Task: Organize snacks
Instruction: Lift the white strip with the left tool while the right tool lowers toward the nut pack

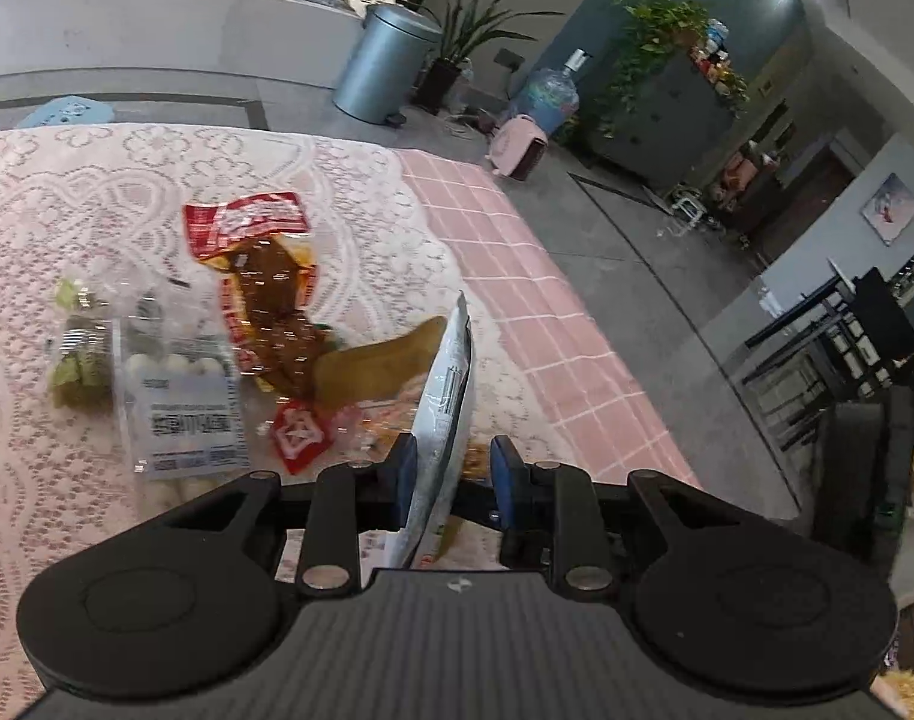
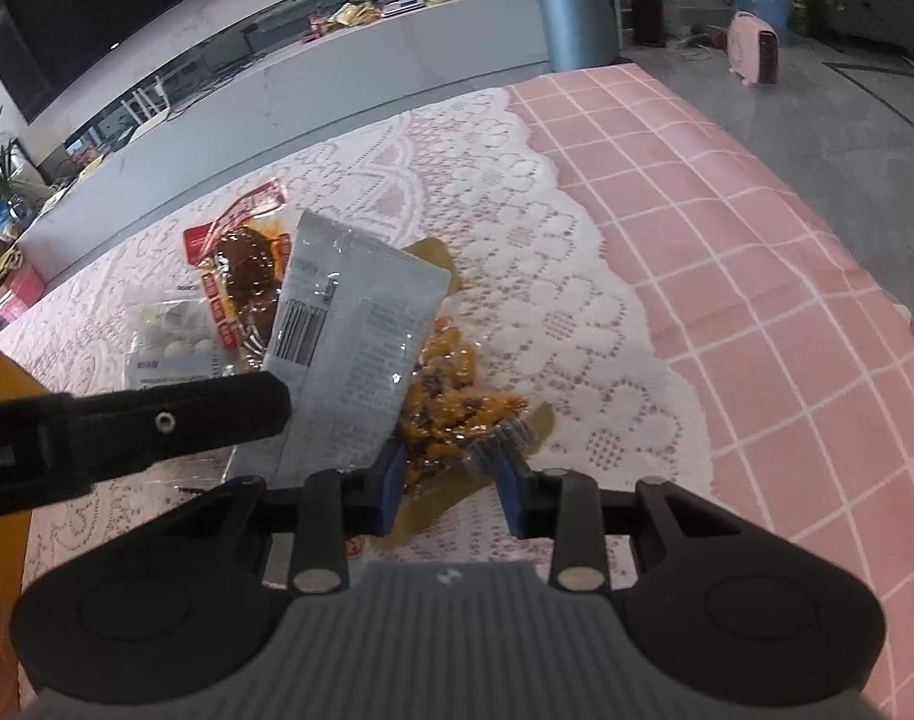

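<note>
**Silver pouch held edge-up over snack pile**

L gripper (image 1: 451, 468) holds silver pouch (image 2: 349, 348) edge-on between jaws, long axis running away from the grip, tilted, above the tablecloth (image 2: 727, 276). R gripper (image 2: 451, 480) jaws spread around orange snack pack (image 2: 451, 402), contact unclear. Red-brown pack (image 1: 271, 288) and egg pack (image 1: 175, 396) lie alongside.

A grey-white snack packet (image 2: 349, 324) with a barcode stands upright at centre frame, seen edge-on in the left wrist view. Left of it lie a red-topped pack of brown meat (image 1: 265, 276) and a clear pack of white balls (image 1: 175, 396) (print blurred). An orange-filled clear pouch (image 2: 451, 396) lies lower centre.
</note>
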Demonstrator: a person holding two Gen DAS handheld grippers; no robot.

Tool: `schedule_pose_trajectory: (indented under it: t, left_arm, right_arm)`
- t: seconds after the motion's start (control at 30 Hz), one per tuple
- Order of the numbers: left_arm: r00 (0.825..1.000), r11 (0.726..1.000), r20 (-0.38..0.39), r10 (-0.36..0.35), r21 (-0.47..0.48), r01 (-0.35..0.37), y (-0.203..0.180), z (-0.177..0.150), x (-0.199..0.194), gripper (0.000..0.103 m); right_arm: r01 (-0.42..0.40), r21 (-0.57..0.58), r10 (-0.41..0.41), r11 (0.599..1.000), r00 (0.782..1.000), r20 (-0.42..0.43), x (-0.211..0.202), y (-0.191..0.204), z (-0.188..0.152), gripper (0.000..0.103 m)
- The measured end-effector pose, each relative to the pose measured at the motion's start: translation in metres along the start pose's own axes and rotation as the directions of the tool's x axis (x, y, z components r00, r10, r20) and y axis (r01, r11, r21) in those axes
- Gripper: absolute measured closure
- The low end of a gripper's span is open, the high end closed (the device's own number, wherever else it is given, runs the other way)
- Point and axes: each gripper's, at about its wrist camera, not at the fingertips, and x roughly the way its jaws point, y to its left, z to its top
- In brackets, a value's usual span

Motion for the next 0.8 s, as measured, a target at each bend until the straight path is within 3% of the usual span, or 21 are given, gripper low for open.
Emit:
schedule_pose_trajectory:
  t: [0.37,0.47,0.53,0.63,0.8]
  left_arm:
    - [0.998,0.999,-0.066,-0.014,0.052,0.017,-0.016,0.006,0.019,0.074]
    - [0.993,0.997,-0.119,-0.025,0.066,0.033,-0.021,0.008,0.028,0.074]
    - [0.986,0.992,-0.167,0.0,0.124,0.021,-0.027,0.006,0.034,0.074]
    - [0.98,0.965,-0.17,0.101,0.255,-0.055,-0.039,-0.004,0.041,0.074]
    - [0.977,0.948,-0.168,0.132,0.309,-0.075,-0.045,-0.006,0.05,0.074]
  right_arm:
    - [-0.009,0.136,0.007,0.991,1.0,0.018,-0.011,-0.025,-0.002,0.073]
    - [-0.016,0.182,0.012,0.983,1.0,0.021,-0.012,-0.033,-0.003,0.074]
    - [-0.02,0.214,0.013,0.977,0.999,0.03,-0.014,-0.038,-0.003,0.078]
    - [-0.044,0.26,0.035,0.964,0.999,0.039,-0.016,-0.045,-0.005,0.078]
    - [-0.062,0.264,0.053,0.963,0.998,0.042,-0.016,-0.045,-0.005,0.079]
